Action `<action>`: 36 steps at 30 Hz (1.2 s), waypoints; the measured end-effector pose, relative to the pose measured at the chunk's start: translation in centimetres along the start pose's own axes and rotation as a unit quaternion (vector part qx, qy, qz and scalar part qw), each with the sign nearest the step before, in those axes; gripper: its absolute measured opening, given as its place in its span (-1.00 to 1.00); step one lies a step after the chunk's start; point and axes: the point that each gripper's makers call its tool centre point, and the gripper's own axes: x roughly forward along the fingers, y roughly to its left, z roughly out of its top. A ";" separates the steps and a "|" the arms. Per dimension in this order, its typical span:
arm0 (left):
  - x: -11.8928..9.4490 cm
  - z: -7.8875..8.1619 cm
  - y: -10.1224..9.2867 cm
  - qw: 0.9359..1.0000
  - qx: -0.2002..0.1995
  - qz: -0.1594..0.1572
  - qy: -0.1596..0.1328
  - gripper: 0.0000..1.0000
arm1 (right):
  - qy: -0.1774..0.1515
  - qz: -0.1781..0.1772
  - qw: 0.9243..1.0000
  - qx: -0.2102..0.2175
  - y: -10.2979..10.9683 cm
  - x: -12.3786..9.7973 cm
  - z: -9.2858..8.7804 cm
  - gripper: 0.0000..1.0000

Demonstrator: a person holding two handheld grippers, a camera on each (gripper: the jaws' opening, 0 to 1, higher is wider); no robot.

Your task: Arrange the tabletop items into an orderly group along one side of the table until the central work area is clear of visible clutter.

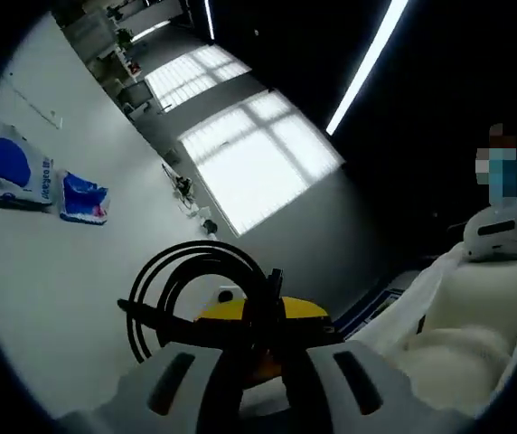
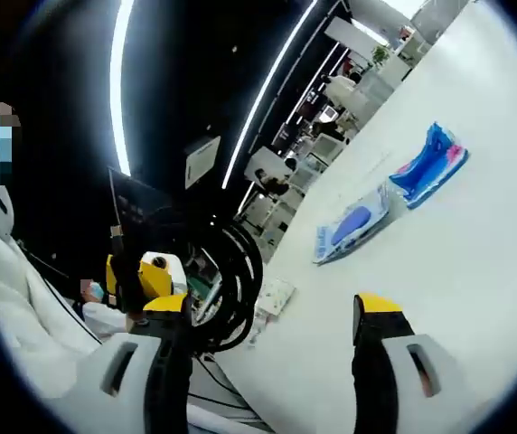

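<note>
A black cable coil [image 1: 164, 271] hangs above the white table [image 1: 69, 298], and my left gripper [image 1: 258, 316] is shut on it, yellow tips pressed on the loops. The right gripper view shows the same coil [image 2: 236, 271] just beyond the left jaw of my right gripper [image 2: 272, 312], which is open with nothing between its jaws. In that view the left gripper [image 2: 141, 276] comes in from the left, holding the coil. Two blue-and-white packets [image 1: 10, 172] [image 1: 84, 199] lie side by side on the table, seen again as packets [image 2: 353, 226] [image 2: 430, 163] in the right gripper view.
A person in white clothing [image 1: 475, 307] stands close by the table edge. A small white printed sheet [image 2: 272, 297] lies near the table's edge under the coil. Shelves and desks stand in the room beyond the table's far end [image 2: 367, 72].
</note>
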 end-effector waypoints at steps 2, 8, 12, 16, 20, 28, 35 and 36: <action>0.1 0.0 -0.4 1.000 -0.001 -0.009 -0.002 -0.82 | -0.020 0.028 0.999 0.000 1.2 0.3 0.9 0.42; 0.5 -0.6 -1.3 0.999 -0.010 -0.039 0.002 -0.82 | -0.014 0.087 0.996 0.010 3.7 1.2 0.5 0.24; 0.5 -0.8 -2.4 0.998 -0.004 -0.069 -0.004 -0.82 | 0.009 0.119 0.993 0.007 4.8 1.4 -0.8 -0.14; -0.2 0.4 -1.6 0.997 -0.018 -0.061 -0.046 -0.82 | -0.006 0.125 0.992 0.028 4.8 1.1 -0.4 -0.48; -1.4 1.5 -0.1 0.997 0.001 -0.017 -0.073 -0.81 | -0.021 0.098 0.994 0.051 3.3 0.4 0.0 -0.79; -2.8 1.1 2.1 0.996 0.028 0.057 -0.058 -0.80 | -0.017 0.062 0.995 0.072 2.2 -0.1 0.1 -0.94; -4.8 1.3 6.2 0.981 0.054 0.174 -0.060 -0.75 | 0.007 0.009 0.998 0.062 0.9 -0.7 0.1 -0.95; -5.2 1.1 6.8 0.978 0.058 0.194 -0.052 -0.75 | 0.006 0.002 0.998 0.056 1.0 -0.8 0.1 -0.95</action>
